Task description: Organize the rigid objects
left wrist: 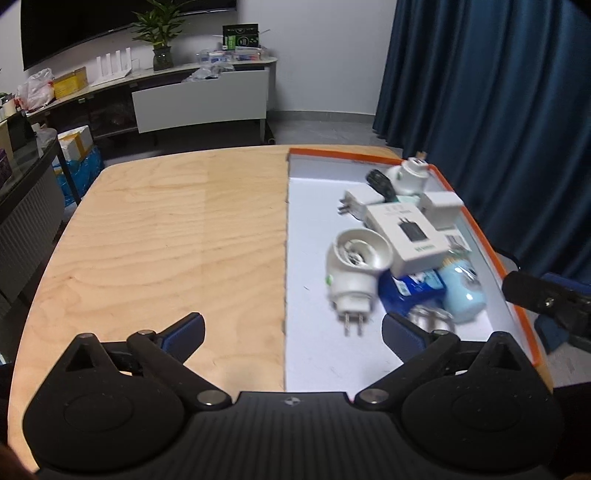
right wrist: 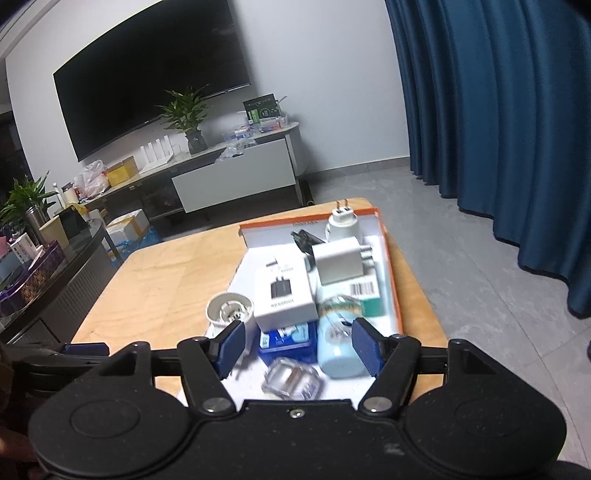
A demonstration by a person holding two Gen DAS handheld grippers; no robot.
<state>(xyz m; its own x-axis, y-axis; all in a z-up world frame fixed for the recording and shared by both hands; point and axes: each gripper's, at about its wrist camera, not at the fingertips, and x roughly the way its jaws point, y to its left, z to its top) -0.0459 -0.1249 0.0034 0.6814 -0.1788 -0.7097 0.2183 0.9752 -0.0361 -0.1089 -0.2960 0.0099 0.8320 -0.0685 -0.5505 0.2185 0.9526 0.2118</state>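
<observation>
An orange-rimmed white tray point(left wrist: 476, 225) lies on the right half of the wooden table point(left wrist: 166, 240). It holds a white round-headed plug point(left wrist: 354, 273), a white charger box point(left wrist: 406, 232), a blue box point(left wrist: 413, 290), a light blue bottle point(left wrist: 461, 291), a clear case point(right wrist: 291, 378), a white cube adapter point(right wrist: 338, 264) and other chargers. My left gripper point(left wrist: 293, 321) stands open over the tray's left edge, nothing gripped. My right gripper point(right wrist: 298, 332) is open above the blue box point(right wrist: 286, 341), with the bottle point(right wrist: 338, 339) beside its right pad, not pinched.
Blue curtains point(left wrist: 498, 92) hang close to the table's right side. A dark side table point(right wrist: 55, 266) with clutter stands to the left. Beyond the far edge are a white TV cabinet point(left wrist: 199, 99), a potted plant point(left wrist: 160, 33) and a wall screen point(right wrist: 155, 85).
</observation>
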